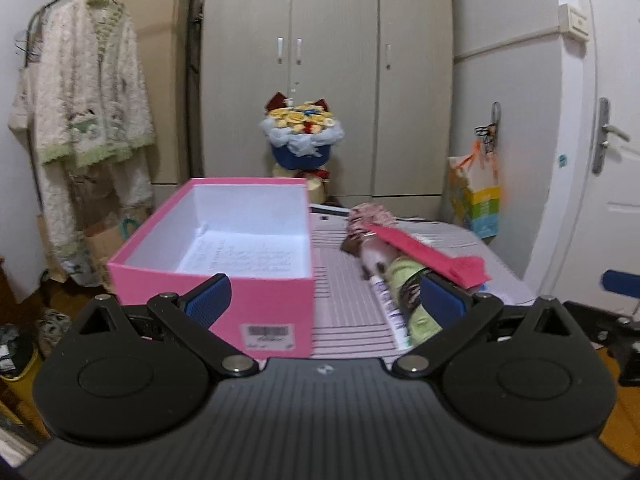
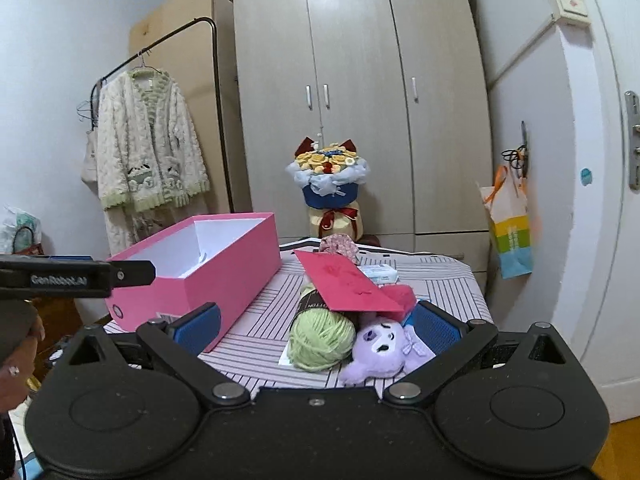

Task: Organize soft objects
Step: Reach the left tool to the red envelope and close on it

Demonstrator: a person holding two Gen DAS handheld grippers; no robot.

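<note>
Holding both your grippers, left and right, wide apart, empty; box open; yarn touching plush.

Left hand-held gripper: matte black body, ribbed top plate, small white logo at centre. Two rounded black housings with circular recesses at 8 and 4 o'clock; triangular cut-outs above each. Black linkage arms, silver pivot screws. Fingers carry blue ribbed pads.

Right hand-held gripper: same build, dust-speckled, small screw at centre.

From right wrist view, left unit's side at 9 o'clock: white "GenRobot.AI" lettering. Person's hand below it wears ring.
</note>
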